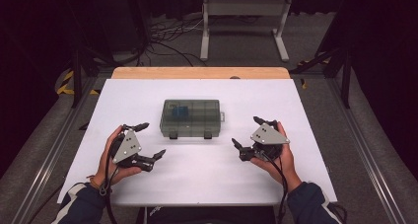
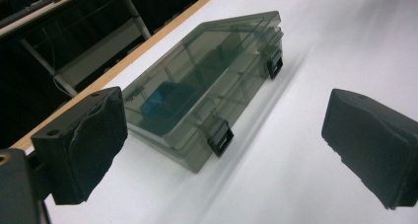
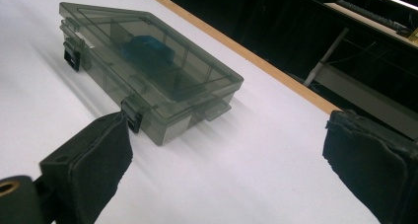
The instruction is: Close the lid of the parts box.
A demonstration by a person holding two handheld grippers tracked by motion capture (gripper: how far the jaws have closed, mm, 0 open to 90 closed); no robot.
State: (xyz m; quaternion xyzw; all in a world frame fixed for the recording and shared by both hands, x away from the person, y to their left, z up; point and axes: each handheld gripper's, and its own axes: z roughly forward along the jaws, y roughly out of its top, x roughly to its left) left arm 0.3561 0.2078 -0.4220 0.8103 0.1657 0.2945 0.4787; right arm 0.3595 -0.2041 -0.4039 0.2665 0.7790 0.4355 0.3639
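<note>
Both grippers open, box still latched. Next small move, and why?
Probably bring the right gripper forward to the right latch. The box lies closed, both black latches on its near edge look fastened, and both the right and the left gripper sit open, apart from it.

no readable text: the smoky plastic box [image 2: 202,86] has a small embossed mark on its lid, too blurred to read.

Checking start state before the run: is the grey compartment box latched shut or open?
Shut. The box has its lid flat on the base, and both black latches are folded down over the front edge.
</note>
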